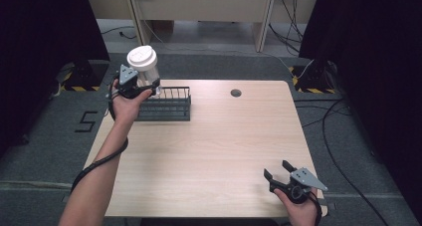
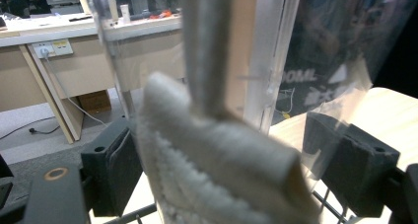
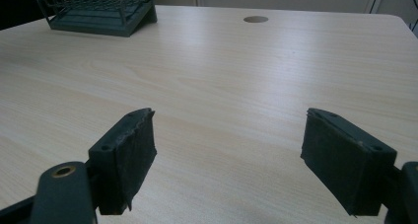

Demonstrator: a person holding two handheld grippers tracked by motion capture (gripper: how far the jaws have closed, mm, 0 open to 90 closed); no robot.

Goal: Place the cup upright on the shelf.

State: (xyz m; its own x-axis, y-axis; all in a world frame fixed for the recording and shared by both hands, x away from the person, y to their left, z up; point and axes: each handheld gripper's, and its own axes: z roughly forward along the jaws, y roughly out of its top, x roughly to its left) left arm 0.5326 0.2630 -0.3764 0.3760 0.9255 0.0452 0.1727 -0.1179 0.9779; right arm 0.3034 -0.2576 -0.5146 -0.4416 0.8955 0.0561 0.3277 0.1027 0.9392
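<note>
One clear cup (image 1: 147, 71) with one white lid (image 1: 142, 56), one dark wire rack (image 1: 166, 104), two grippers, one table (image 1: 214, 146); perhaps one white brush (image 2: 217, 169) inside the cup.

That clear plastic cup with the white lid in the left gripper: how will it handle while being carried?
The clear plastic cup with the white lid looks thin-walled, so it probably flexes if squeezed. It seems to hold only a white brush-like insert, so it is likely light. Tall with a wide lid, it may tip when set near the dark wire rack.
</note>
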